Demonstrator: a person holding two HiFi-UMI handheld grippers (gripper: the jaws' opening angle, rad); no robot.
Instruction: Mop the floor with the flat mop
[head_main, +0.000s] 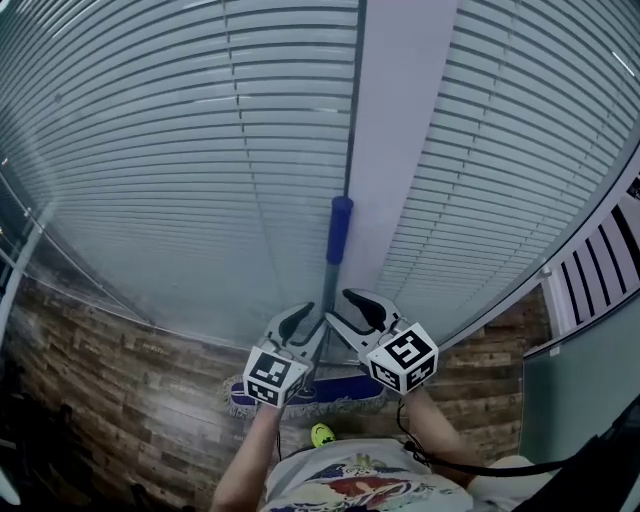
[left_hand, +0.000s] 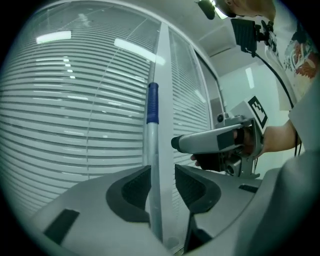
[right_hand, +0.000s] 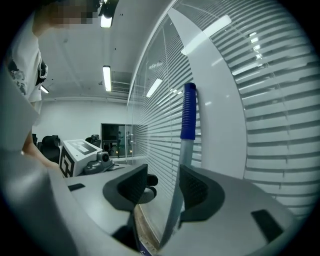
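Shows the left hand-held gripper (left_hand: 161, 170) open, with the grey pole (left_hand: 151, 145) of the flat mop (head_main: 331, 275) standing right between its two jaws. Looks very close to the left pad there, maybe just touching it, with a clear gap on the other side, so not squeezed. Shows the right hand-held gripper (right_hand: 162, 170) open too, just to the right of the left one and on the same pole. Has the pole between its jaws as well, close to the right pad and apart from the other pad. Points both of them ahead at the pole, with a black-and-white cube (head_main: 272, 375) at the back of each. Finds the blue grip (head_main: 340, 230) farther up the pole, well past the jaw tips. Finds the mop head (head_main: 330, 392), blue with a pale fringe, lying flat on the wooden floor (head_main: 120, 360), down below both hand-held grippers. Puts the pole upright in front of a white post (head_main: 400, 130), with grey blinds (head_main: 180, 150) spreading out to the left and the right beyond the jaws.
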